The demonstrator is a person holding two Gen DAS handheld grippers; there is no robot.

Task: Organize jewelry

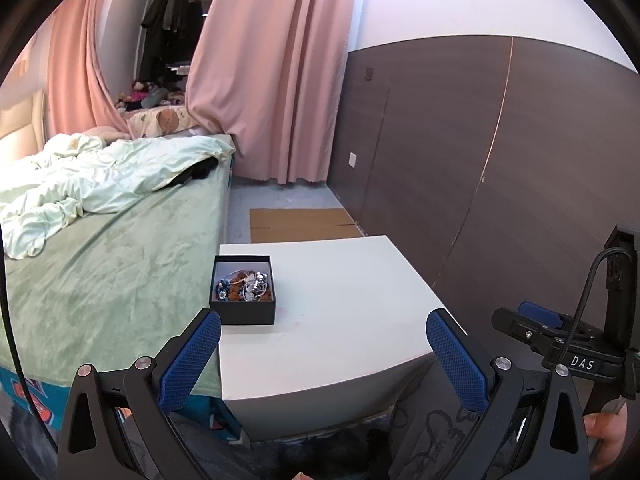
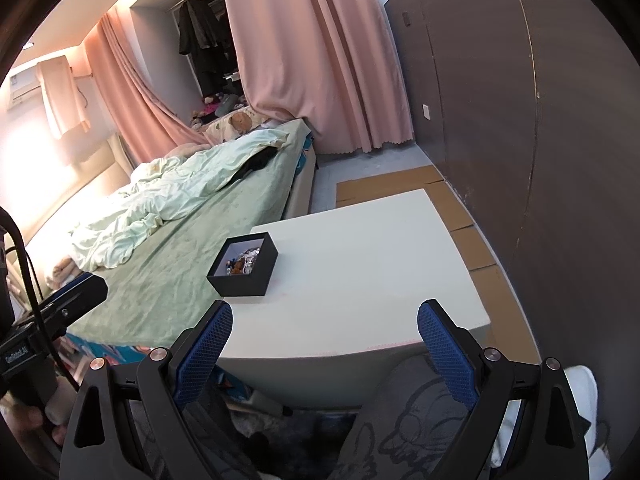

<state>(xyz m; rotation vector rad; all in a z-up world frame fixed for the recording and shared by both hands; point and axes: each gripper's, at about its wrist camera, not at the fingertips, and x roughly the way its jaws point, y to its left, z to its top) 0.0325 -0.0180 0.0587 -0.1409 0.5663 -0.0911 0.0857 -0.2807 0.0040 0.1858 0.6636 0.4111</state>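
A small open black box [image 1: 243, 312] sits near the left edge of a white table [image 1: 352, 312]. It holds a tangle of jewelry [image 1: 245, 285]: brown beads, blue beads and silver pieces. In the right wrist view the box [image 2: 244, 276] and the jewelry [image 2: 242, 264] show on the table [image 2: 360, 280]. My left gripper [image 1: 324, 324] is open and empty, back from the table's near edge. My right gripper [image 2: 324, 316] is open and empty, also short of the table. The right gripper also shows at the left wrist view's right edge [image 1: 536, 320].
A bed with a green sheet [image 1: 100, 272] and a crumpled pale duvet [image 1: 80, 176] stands against the table's left side. A dark panelled wall [image 1: 500, 140] runs on the right. Flat cardboard [image 1: 300, 224] lies on the floor beyond the table. Pink curtains [image 1: 272, 60] hang behind.
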